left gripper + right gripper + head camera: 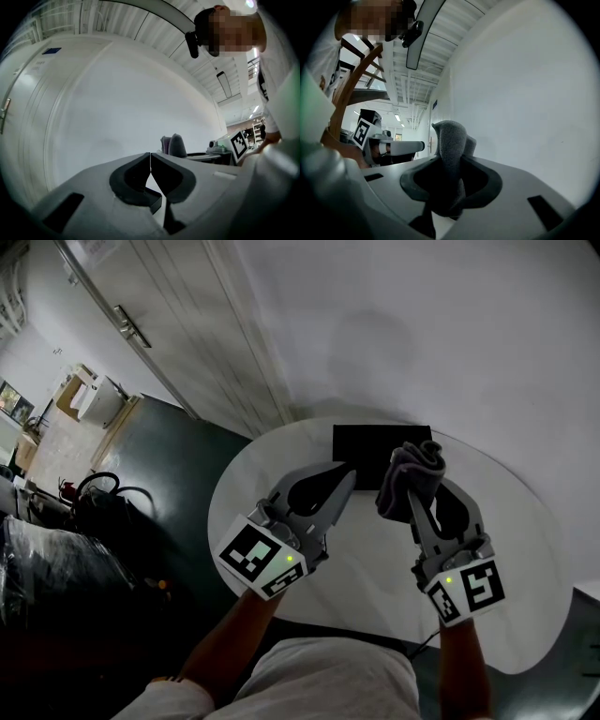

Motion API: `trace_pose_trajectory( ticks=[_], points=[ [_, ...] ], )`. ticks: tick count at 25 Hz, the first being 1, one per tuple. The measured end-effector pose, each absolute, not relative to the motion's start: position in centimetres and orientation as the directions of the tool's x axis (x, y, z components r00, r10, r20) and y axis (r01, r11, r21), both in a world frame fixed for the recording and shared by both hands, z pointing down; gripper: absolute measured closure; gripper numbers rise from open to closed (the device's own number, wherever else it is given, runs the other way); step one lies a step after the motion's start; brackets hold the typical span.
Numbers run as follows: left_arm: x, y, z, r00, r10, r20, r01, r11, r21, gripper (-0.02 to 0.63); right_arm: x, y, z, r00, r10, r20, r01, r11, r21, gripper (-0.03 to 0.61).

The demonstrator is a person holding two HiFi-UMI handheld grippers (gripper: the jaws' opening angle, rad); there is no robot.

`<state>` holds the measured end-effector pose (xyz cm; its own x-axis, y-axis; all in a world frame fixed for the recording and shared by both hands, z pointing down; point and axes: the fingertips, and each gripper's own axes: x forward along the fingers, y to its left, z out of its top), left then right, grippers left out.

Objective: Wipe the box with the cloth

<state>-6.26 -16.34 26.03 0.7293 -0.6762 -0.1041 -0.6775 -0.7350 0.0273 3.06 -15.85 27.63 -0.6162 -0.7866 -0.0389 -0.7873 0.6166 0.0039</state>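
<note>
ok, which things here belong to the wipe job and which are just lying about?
In the job:
cloth, clamped in the right hand-held gripper
black box on the white table
left hand-held gripper, shut with nothing in it

Lying about:
door
dark bag on the floor

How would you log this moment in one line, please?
left gripper: shut, empty | right gripper: shut on crumpled grey cloth | flat black box: on round white table, cloth over near edge
</note>
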Motion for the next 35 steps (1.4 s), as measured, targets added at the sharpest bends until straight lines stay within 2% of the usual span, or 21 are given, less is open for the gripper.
trace_pose_trajectory(
  ticks=[12,35],
  points=[
    [-5.7,-14.9,24.2,0.736,-0.657,-0.163,-0.671,-0.741,-0.040,0.598,2.8,-14.8,26.1,-0.653,-0.749,-0.109,-0.748,0.661,-0.057,0.472],
    [-4.4,-14.4,24.0,0.747,-0.644,-0.166,-0.658,-0.752,-0.044,0.598,3.3,-13.9,25.9,-0.659,-0.746,-0.099,-0.750,0.662,0.001,0.474]
  ],
)
